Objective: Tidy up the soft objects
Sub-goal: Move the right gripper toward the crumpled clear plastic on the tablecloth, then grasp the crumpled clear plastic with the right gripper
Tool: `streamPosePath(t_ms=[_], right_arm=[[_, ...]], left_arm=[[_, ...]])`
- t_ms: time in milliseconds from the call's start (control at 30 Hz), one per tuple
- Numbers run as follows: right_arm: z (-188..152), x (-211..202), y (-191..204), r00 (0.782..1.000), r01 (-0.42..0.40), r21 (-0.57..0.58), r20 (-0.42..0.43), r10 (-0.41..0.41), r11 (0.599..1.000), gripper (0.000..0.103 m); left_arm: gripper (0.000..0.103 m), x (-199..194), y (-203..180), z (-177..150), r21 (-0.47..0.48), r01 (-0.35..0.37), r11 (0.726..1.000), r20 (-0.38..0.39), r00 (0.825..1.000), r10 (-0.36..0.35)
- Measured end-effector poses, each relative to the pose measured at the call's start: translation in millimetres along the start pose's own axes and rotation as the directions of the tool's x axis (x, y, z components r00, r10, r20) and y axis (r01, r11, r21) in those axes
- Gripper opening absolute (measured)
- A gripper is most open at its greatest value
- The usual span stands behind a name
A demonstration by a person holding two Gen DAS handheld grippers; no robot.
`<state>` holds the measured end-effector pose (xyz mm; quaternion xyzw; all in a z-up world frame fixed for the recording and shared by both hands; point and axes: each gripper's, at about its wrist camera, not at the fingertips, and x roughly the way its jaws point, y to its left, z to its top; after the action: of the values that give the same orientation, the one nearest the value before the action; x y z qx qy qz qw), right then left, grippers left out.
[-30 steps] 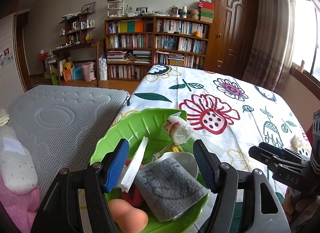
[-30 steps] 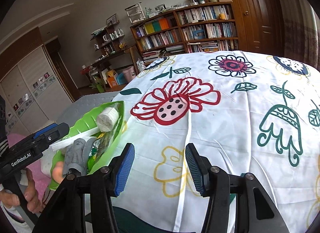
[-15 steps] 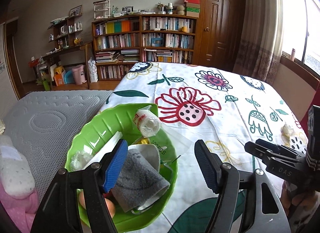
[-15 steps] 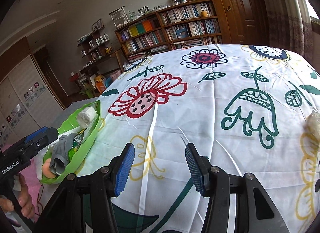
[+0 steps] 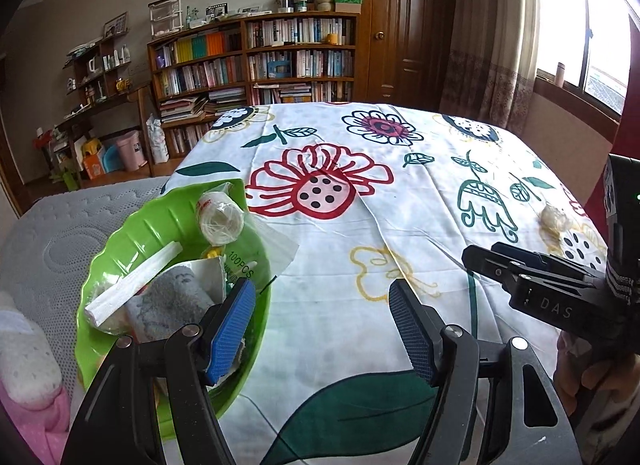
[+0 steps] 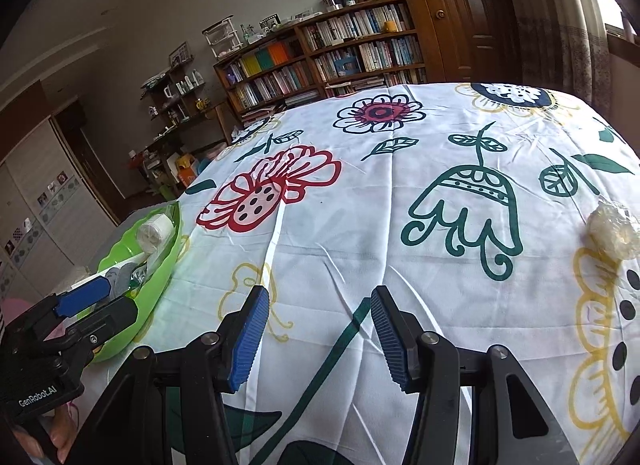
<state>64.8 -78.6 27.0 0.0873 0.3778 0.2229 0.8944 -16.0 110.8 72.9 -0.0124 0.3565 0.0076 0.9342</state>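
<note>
The green bowl [image 5: 120, 249] sits at the left edge of the flowered cloth [image 5: 360, 233] that covers the counter, beside a grey mattress [image 5: 52, 233], and it is already piled high. In it lie a wrapped gauze roll [image 5: 220, 221], a white foam strip [image 5: 132, 285], a grey folded cloth [image 5: 172, 301] and a clear plastic packet [image 5: 260, 253] that hangs over the bowl's rim towards the cloth's red flower.

The likeliest trouble, as I judge it, is this crowding: one more soft thing dropped on top could slide off, or push the packet out onto the cloth. The bowl is light plastic near an edge, so a knock from a finger could shift or tip it.

The one soft item not yet in the bowl is a small crinkly wrapped ball [image 6: 612, 231], far to the right of the bowl. Its slick wrap may slip between the pads, or crush if squeezed hard.

The left gripper [image 5: 322, 329] is spread wide and empty, its left pad over the bowl's near rim; whether it touches the contents I cannot tell. The right gripper [image 6: 316, 339] is parted about halfway, holding nothing, hovering over bare cloth between the bowl and the ball.
</note>
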Motion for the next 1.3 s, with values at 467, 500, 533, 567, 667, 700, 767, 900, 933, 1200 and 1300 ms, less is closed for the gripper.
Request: streamPosePath(t_ms=[467,500,533,567,667,700,767,900,933,1200,1300], right_arm=[[-4.1,-12.5,-29.3,0.999,0.05,0.045,0.009,-0.051,0.998,0.058],[-4.3,-13.4,-30.5,0.999,0.053,0.046,0.01,-0.053,0.998,0.058],[-4.6,-14.2,-31.4,0.998,0.056,0.045,0.011,-0.057,0.997,0.058],[-4.9,-14.8,-31.7,0.998,0.061,0.043,0.012,-0.062,0.997,0.058],[-5.7,-16.5,-34.1,0.997,0.074,0.038,0.015,-0.075,0.997,0.059],[-6.0,-17.2,-34.9,0.997,0.076,0.039,0.015,-0.077,0.996,0.059],[-7.0,-19.6,-38.0,0.996,0.082,0.042,0.017,-0.083,0.996,0.059],[-8.7,-26.7,-49.1,0.993,0.115,0.048,0.024,-0.116,0.992,0.059],[-8.7,-29.5,-54.0,0.991,0.131,0.051,0.028,-0.132,0.99,0.059],[-4.1,-59.2,-126.4,0.955,0.278,0.207,0.048,-0.293,0.938,0.059],[1.8,-67.9,-148.5,0.939,0.316,0.252,0.057,-0.34,0.915,0.059]], left_arm=[[0.07,11.3,-25.9,-2.9,0.042,0.023,0.999,-0.029,0.999,-0.022],[0.07,12.2,-27.2,-4.0,0.042,0.026,0.999,-0.034,0.999,-0.025],[0.071,13.6,-29.0,-4.6,0.044,0.029,0.999,-0.039,0.999,-0.027],[0.071,15.1,-31.3,-5.3,0.046,0.031,0.998,-0.042,0.999,-0.029],[0.071,19.6,-38.7,-8.3,0.059,0.042,0.997,-0.057,0.998,-0.038],[0.071,20.9,-41.4,-9.3,0.064,0.044,0.997,-0.061,0.997,-0.04],[0.071,23.6,-46.9,-11.0,0.076,0.051,0.996,-0.069,0.997,-0.045],[0.071,26.8,-54.3,-12.9,0.095,0.059,0.994,-0.08,0.995,-0.051],[0.071,27.2,-55.5,-13.1,0.097,0.06,0.993,-0.081,0.995,-0.052],[0.071,33.6,-61.9,-14.2,0.101,0.074,0.992,-0.098,0.993,-0.064],[0.071,36.5,-67.9,-14.0,0.111,0.083,0.99,-0.104,0.992,-0.071]])
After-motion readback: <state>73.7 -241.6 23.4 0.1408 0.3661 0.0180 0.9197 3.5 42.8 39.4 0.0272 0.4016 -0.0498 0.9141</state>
